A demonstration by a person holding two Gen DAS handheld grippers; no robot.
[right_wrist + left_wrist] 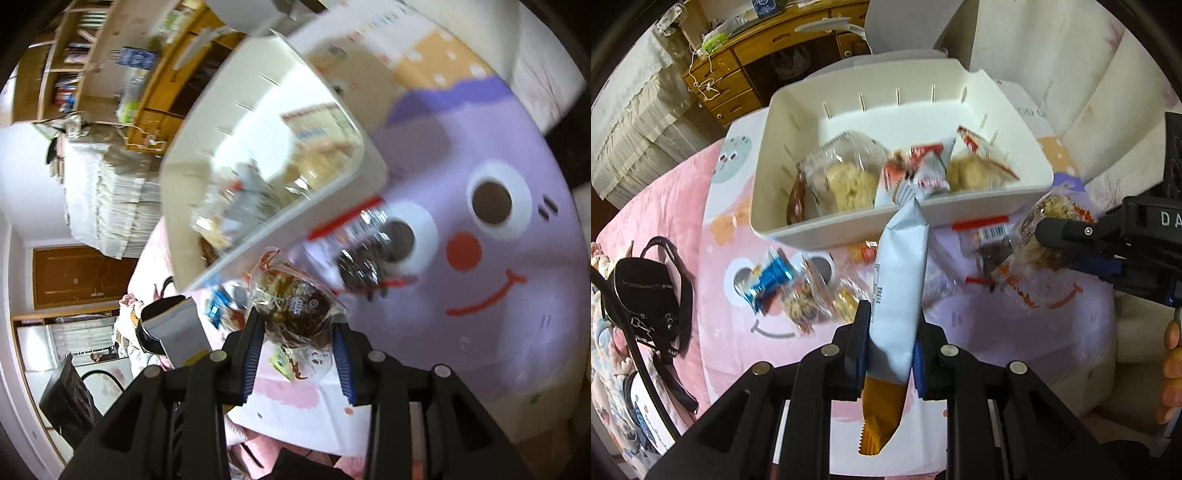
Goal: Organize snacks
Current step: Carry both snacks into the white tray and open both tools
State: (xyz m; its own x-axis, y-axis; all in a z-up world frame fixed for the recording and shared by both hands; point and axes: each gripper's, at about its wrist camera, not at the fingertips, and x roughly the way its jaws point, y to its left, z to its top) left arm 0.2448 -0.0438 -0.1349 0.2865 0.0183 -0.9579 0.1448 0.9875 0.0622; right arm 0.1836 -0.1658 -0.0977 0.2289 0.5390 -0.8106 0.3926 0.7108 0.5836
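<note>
Holding a long white and orange snack pack, the left tool has its two fingers closed tight on it. The top of the pack points ahead, almost touching the near wall of the white bin.

The right tool squeezes a clear bag with a round brown cake inside. It hangs just in front of that tool, near the bin's corner.

Some of the job looks done. A few snacks already lie inside the bin. More is left: a blue candy pack and some clear snack bags lie on the mat, ahead and to the left of the left tool. A dark snack with a red strip lies ahead and to its right.

The bin's near wall stands in the way, so I think both packs must go up and over it.

A black bag sits far left. A wooden dresser stands far behind the bin.
</note>
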